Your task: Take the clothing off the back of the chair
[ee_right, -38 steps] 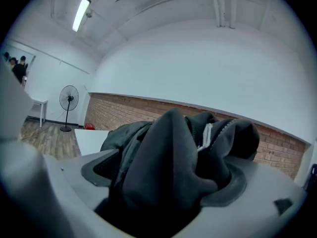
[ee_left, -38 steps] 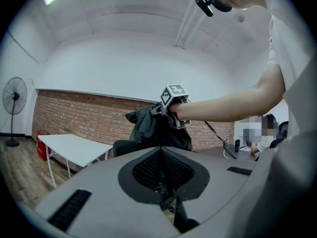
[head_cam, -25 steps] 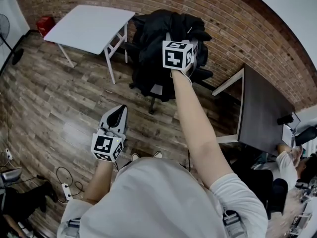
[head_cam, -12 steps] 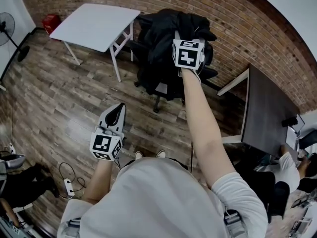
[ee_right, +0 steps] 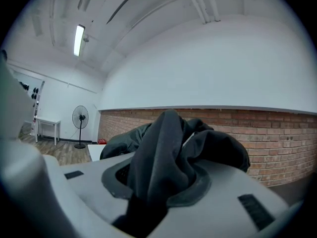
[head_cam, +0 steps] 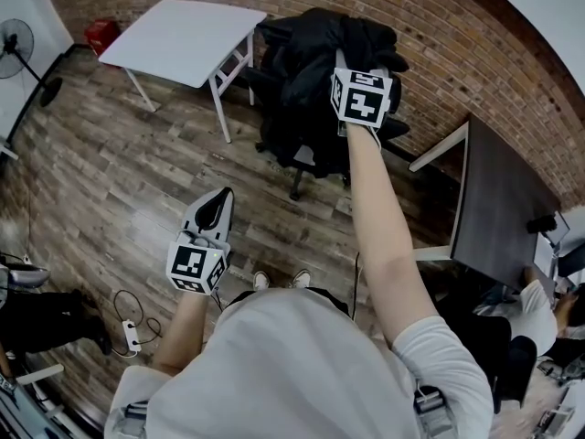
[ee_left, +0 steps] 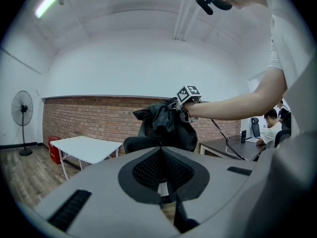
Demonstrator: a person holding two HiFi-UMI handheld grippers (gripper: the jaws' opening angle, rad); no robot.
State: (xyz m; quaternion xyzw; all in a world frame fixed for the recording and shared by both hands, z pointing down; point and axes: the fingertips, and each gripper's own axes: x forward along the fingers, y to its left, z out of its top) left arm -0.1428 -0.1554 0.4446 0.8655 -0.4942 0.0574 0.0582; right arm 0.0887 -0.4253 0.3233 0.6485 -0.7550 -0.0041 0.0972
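While the right gripper [head_cam: 345, 67] jaws are closing on a bunched fold of it, the black clothing [head_cam: 311, 53] sits draped over the chair [head_cam: 302, 160] back, top centre of head view. Left gripper [head_cam: 218, 207], lower left: jaws together, empty.

The black clothing [head_cam: 311, 58] lies heaped and crumpled over the back of the black office chair [head_cam: 306, 158], straight ahead at twelve o'clock, its folds hanging down the backrest. One fold stands bunched between the closing right tongs [ee_right: 161, 182].
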